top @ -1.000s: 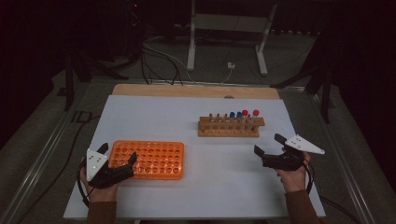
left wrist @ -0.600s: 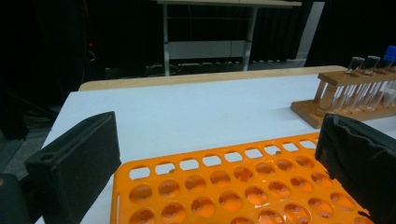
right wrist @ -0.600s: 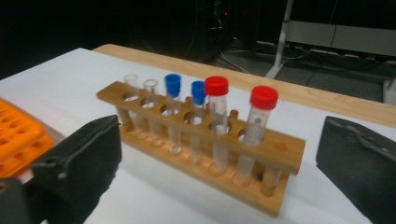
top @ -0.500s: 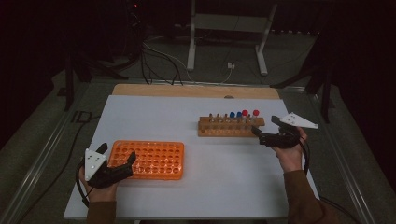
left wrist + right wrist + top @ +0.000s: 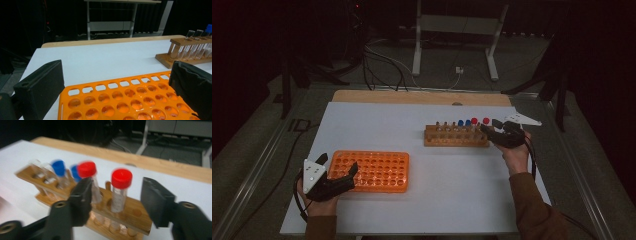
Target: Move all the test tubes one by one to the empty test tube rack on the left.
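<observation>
A lab bench: a wooden tube rack (image 5: 456,136) with capped tubes, an orange rack (image 5: 371,171), dark curtains, floor cables.

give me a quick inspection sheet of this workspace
surface: white table top with a wood strip along its far edge, bare between the racks
job's things: wooden rack with two red-capped tubes, two blue-capped tubes and uncapped ones; orange rack with every hole in sight empty
clutter: nothing seen
grippers: right hand-held gripper at the wooden rack's end, jaws either side of a red-capped tube, just been closing, a gap on each side; left hand-held gripper open, jaws astride the orange rack's corner
cables: one trails from each gripper; more lie on the floor past the table
surroundings: dark room, grey floor, white stand legs behind
</observation>
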Action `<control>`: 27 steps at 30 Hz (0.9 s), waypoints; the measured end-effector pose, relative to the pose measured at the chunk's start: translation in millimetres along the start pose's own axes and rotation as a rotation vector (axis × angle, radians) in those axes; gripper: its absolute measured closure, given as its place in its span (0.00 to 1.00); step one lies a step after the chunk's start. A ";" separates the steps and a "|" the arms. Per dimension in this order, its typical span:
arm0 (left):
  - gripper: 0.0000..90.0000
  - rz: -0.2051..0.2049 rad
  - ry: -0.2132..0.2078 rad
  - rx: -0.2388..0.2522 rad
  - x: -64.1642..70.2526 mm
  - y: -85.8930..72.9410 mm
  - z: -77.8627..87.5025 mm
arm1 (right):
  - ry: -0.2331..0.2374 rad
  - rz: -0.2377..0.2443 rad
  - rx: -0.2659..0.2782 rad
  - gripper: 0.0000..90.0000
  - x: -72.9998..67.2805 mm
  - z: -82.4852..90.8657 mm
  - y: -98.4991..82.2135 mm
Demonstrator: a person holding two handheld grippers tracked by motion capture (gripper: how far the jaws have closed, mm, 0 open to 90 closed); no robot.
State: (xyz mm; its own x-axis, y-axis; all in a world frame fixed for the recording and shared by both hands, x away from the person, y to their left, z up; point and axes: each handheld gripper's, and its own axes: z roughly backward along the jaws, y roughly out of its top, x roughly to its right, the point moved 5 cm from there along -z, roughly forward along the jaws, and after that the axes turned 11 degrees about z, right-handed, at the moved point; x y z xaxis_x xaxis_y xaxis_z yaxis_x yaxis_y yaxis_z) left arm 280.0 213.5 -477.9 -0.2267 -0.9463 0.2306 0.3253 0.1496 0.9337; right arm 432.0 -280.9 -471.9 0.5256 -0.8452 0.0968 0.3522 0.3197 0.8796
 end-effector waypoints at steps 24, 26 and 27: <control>0.01 -0.009 -0.005 -0.012 0.8 -1.2 -1.7 | 0.001 -0.011 -0.001 0.83 1.6 -19.0 -5.5; 0.01 -0.012 -0.005 -0.015 0.6 -1.1 -2.0 | -0.001 -0.009 0.005 0.83 1.7 -17.6 -4.3; 0.01 -0.012 -0.005 -0.015 0.6 -1.1 -2.0 | -0.001 -0.009 0.005 0.83 1.7 -17.6 -4.3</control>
State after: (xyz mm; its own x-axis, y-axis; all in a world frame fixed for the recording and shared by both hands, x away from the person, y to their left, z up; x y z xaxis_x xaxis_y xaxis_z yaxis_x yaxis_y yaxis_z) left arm 281.3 212.2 -479.3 -0.2350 -0.9466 0.2207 0.3359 0.1340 0.9323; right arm 445.0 -276.2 -483.7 0.5216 -0.8485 0.0891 0.3533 0.3099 0.8827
